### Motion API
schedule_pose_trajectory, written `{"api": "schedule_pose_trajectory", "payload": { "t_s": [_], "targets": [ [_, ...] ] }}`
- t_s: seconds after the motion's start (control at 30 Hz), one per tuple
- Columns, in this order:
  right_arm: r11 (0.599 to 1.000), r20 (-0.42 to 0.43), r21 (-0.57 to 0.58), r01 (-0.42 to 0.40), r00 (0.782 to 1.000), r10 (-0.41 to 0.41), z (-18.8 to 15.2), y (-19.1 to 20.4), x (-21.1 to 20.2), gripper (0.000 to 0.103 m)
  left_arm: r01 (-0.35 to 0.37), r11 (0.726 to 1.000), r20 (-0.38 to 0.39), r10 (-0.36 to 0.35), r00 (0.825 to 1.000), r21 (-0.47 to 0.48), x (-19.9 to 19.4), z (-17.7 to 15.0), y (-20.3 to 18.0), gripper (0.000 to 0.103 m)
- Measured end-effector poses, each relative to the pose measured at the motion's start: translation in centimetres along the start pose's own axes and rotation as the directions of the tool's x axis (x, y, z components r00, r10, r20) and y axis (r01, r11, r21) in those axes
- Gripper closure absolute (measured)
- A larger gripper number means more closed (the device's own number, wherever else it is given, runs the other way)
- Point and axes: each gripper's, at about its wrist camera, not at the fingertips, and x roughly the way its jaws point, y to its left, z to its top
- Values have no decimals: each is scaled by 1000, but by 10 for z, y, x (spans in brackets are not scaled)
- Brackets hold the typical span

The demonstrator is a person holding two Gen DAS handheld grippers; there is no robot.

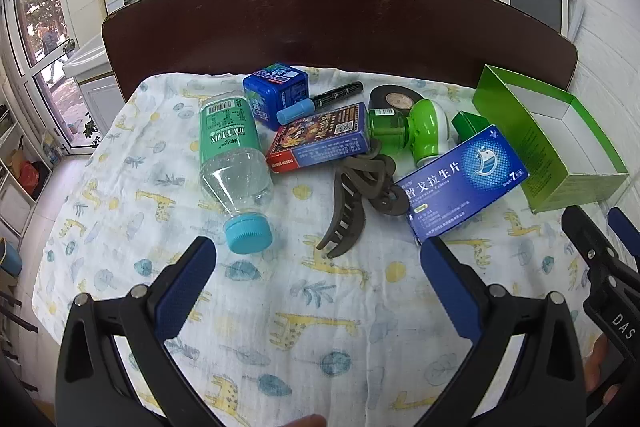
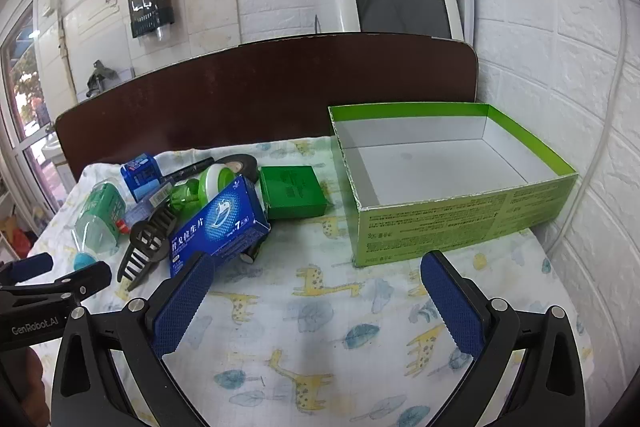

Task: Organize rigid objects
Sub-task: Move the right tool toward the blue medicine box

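My left gripper (image 1: 316,259) and right gripper (image 2: 316,279) both hover above the giraffe cloth (image 2: 320,327), fingers spread apart, gripping nothing. The clutter sits in a pile: bottle (image 1: 232,155), hair claw (image 1: 352,203), blue medicine box (image 1: 464,179), card box (image 1: 320,143). The green tray box (image 2: 460,219) stands to the right of the pile, nothing inside.

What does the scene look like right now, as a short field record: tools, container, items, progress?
left tool: open, holding nothing, above the cloth
right tool: open, holding nothing
green box: open top, nothing inside
pile: bottle, hair claw, blue medicine box, card box, small green box
progress: nothing in the green box yet
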Motion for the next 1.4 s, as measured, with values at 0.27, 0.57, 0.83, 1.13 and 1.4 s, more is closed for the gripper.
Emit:
{"api": "schedule_pose_trajectory", "payload": {
  "t_s": [0.27, 0.57, 0.83, 1.13, 1.4],
  "targets": [
    [1000, 3, -2, 3, 1000, -3, 1, 0, -1, 0, 0, 1000, 5, 0, 1000, -1, -1, 0, 1, 1],
    [1000, 7, -9, 7, 1000, -7, 1, 2, -1, 0, 26, 999, 10, -26, 1000, -25, -1, -1, 11, 1],
    [1000, 11, -25, -1, 1000, 1, 3, 6, -2, 0, 32, 999, 13, -32, 999, -39, 1, -1, 17, 1],
    [999, 15, -48, -11, 1000, 12, 9, 11, 0, 0, 47, 999, 4, -47, 999, -5, 4, 1, 8, 1],
    [998, 28, -62, -21, 999, 23, 17, 15, 1, 0, 66, 998, -10, -66, 998, 12, 7, 3, -1, 1]
  ]
}}
